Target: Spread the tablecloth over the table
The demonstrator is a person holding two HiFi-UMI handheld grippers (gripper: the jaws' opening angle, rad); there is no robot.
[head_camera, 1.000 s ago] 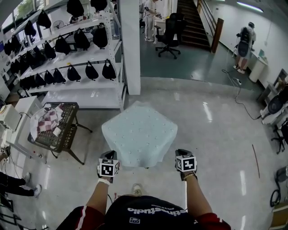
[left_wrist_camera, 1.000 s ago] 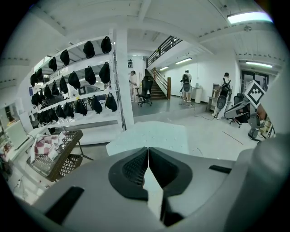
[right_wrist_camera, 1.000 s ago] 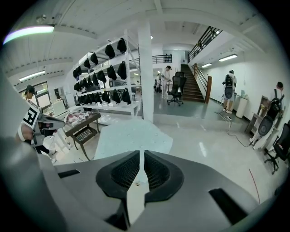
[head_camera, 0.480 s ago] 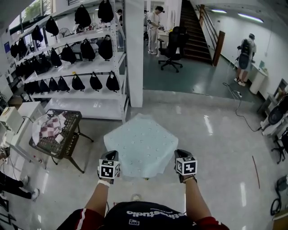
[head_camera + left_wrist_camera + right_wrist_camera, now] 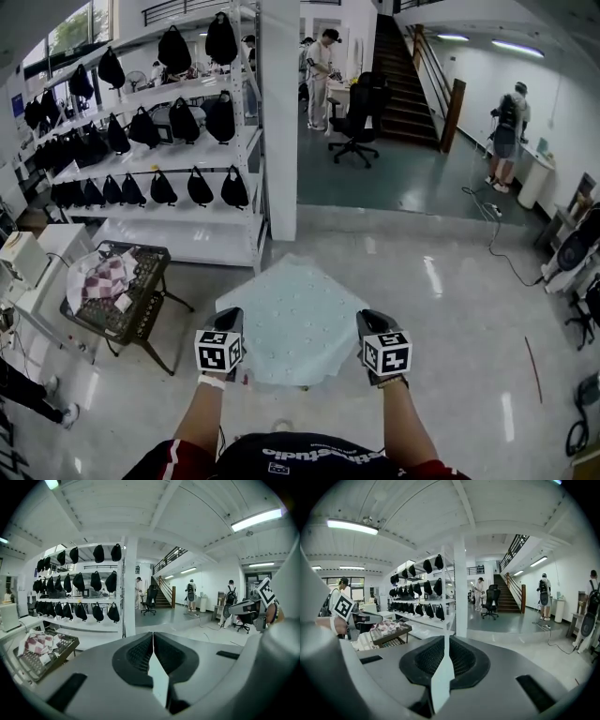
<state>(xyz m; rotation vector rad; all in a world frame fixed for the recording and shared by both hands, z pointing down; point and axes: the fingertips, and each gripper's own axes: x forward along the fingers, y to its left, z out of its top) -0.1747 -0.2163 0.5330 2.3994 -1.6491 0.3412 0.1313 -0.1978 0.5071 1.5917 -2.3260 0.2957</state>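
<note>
Head view: pale blue tablecloth (image 5: 295, 314) spread out wide just in front, above the shiny floor (image 5: 450, 309). Left gripper (image 5: 230, 317) at the cloth's near left edge, right gripper (image 5: 369, 321) at its near right edge. Left gripper view: fingers (image 5: 138, 653) squeezed tight on a thin fold of cloth (image 5: 159, 679). Right gripper view: fingers (image 5: 461, 656) squeezed tight on the cloth (image 5: 442, 679) too. Off to the left, a small wire table (image 5: 141, 300) with a checked rag (image 5: 98, 277). Farther back, shelves (image 5: 187, 155) full of black bags (image 5: 199, 187).
</note>
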